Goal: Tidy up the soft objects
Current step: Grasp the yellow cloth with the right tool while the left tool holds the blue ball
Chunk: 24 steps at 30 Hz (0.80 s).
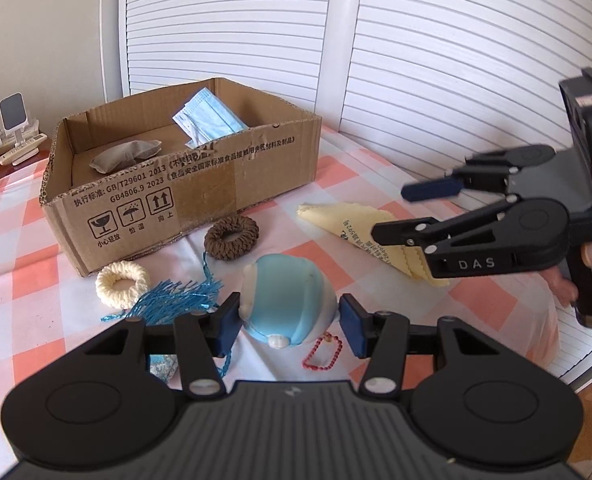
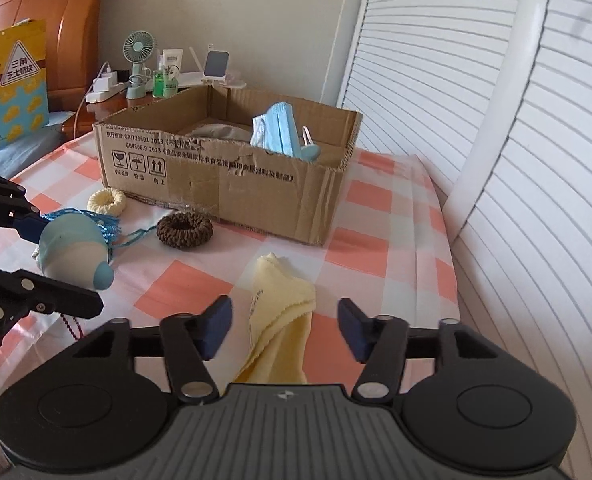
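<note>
Our left gripper [image 1: 289, 320] is clamped on the blue toy [image 1: 285, 296], lifted above the checked cloth [image 1: 27, 280]. Our right gripper [image 2: 283, 326] is spread wide over the yellow cloth [image 2: 281, 304]. Brown ring [image 1: 231, 237] at 11 o'clock of the toy; box [image 1: 199, 184] beyond holds a mask [image 1: 207, 118].

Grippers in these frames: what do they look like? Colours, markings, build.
Both alike: left gripper and right gripper have black linkage arms with silver pivot pins, dark blue finger pads, and a grey ribbed body bearing a small logo. The right's arm reads "DAS" in the left wrist view.
</note>
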Available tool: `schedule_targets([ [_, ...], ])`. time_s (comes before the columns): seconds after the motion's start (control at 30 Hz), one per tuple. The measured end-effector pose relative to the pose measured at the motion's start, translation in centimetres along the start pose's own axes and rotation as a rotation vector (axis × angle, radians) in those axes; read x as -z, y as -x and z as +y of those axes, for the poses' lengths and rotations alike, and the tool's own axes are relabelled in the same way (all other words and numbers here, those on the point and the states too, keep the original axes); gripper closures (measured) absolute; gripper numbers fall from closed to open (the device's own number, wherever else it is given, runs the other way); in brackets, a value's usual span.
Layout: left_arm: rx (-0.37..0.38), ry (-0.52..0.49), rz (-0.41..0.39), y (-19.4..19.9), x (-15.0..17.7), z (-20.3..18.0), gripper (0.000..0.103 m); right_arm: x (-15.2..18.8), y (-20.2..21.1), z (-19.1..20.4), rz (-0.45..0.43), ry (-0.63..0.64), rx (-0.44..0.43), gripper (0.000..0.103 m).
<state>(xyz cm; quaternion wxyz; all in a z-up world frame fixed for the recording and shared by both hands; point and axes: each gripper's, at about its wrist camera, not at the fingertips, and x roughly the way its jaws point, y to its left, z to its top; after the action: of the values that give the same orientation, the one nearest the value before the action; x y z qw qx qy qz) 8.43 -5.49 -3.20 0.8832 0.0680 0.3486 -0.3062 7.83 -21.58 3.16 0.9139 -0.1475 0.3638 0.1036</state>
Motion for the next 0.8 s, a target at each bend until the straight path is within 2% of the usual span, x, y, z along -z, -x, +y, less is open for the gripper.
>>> schedule_targets([
  [0.13, -0.002, 0.009, -0.008, 0.2, -0.1, 0.2, 0.052, -1.9, -2.3, -0.4, 0.036, 0.073, -0.068, 0.030],
  [0.3, -0.006, 0.023, -0.016, 0.7, -0.1, 0.6, 0.052, -2.7, -3.1, -1.1, 0.100, 0.213, -0.050, 0.030],
  [0.6, 0.032, 0.023, -0.027, 0.9, -0.2, 0.6, 0.052, 0.5, 1.1, -4.6, 0.167, 0.207, -0.012, 0.025],
  [0.7, 0.043, 0.019, -0.025, 0.8, -0.2, 0.4, 0.052, 1.7, 0.8, -4.5, 0.207, 0.251, 0.033, 0.025],
  [0.8, 0.053, 0.022, -0.027, 0.8, -0.3, 0.3, 0.052, 2.2, 0.0, -3.6, 0.212, 0.286, 0.014, 0.025],
])
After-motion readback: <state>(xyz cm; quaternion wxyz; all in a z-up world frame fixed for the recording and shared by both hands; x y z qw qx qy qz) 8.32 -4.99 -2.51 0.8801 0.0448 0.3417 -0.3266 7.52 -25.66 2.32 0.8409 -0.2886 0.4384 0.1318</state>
